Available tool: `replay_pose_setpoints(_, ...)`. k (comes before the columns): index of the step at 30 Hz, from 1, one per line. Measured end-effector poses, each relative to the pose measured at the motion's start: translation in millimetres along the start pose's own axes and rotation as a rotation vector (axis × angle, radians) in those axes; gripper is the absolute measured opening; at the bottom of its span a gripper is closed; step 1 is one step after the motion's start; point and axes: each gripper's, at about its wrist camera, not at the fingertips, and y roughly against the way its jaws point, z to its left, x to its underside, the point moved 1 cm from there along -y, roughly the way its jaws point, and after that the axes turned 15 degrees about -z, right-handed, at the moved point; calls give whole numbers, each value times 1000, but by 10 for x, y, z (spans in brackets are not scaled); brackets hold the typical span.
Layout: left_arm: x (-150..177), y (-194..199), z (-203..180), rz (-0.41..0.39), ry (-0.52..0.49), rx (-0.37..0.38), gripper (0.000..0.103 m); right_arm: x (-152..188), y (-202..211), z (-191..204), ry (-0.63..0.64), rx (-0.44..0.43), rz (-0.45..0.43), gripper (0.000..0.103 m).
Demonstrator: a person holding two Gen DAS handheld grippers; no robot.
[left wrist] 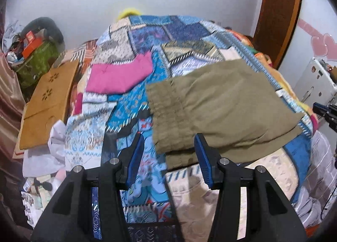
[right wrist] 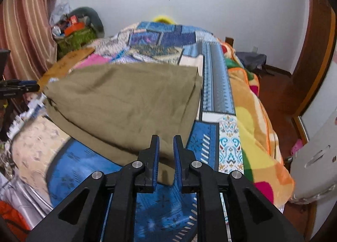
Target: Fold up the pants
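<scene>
The olive-brown pants [left wrist: 223, 109] lie folded on the patchwork bedspread [left wrist: 160, 37], elastic waistband at the left. My left gripper [left wrist: 169, 150] is open, with its jaws wide apart just in front of the waistband corner and nothing between them. In the right wrist view the pants [right wrist: 126, 103] spread across the bed. My right gripper [right wrist: 166, 151] has its jaws close together with a narrow gap, at the near edge of the pants, where a fold of cloth shows between the fingers. I cannot tell whether it pinches the cloth.
A folded pink garment [left wrist: 120, 75] lies on the bed left of the pants. A brown board [left wrist: 48, 99] leans at the bed's left side. A colourful blanket [right wrist: 254, 128] hangs over the right edge. A cluttered green box [left wrist: 35, 61] stands by the wall.
</scene>
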Motion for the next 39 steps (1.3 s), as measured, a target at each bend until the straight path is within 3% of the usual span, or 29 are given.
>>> replay_pose_setpoints(5,-162,-2,-304,-31,-32,63,51,-122,-32,227,11,-88,-12,15)
replay_pose_setpoints(7,-188,-35,-451,-37,-57,87,51,-129,-96,378,31,-129,-8,36)
replay_pose_setpoints(9,-200,-69,-572,-36,-75,108,51,-124,-163,537,64,-151,-15,46)
replay_pose_setpoints(15,-100,-259,-895,18,-116,180,51,-18,-461,911,117,-252,42,46)
replay_pose_setpoints(22,98,-395,-1085,72,-152,232,51,106,-730,1014,133,-303,108,46)
replay_pose_setpoints(23,115,-390,-1115,71,-165,234,51,101,-736,1002,125,-312,110,46)
replay_pose_setpoints(26,156,-405,-1219,69,-222,235,51,101,-739,979,115,-325,107,31)
replay_pose_setpoints(28,186,-444,-1294,74,-265,227,51,100,-712,1011,119,-335,91,13)
replay_pose_setpoints(34,222,-546,-1368,70,-325,184,51,12,-632,1016,98,-325,44,7)
replay_pose_setpoints(35,218,-543,-1367,65,-331,181,47,-12,-620,1005,90,-327,38,7)
replay_pose_setpoints(36,205,-521,-1368,53,-333,180,34,-36,-576,993,79,-330,29,7)
replay_pose_setpoints(39,163,-442,-1343,36,-315,201,25,-87,-500,983,79,-331,13,7)
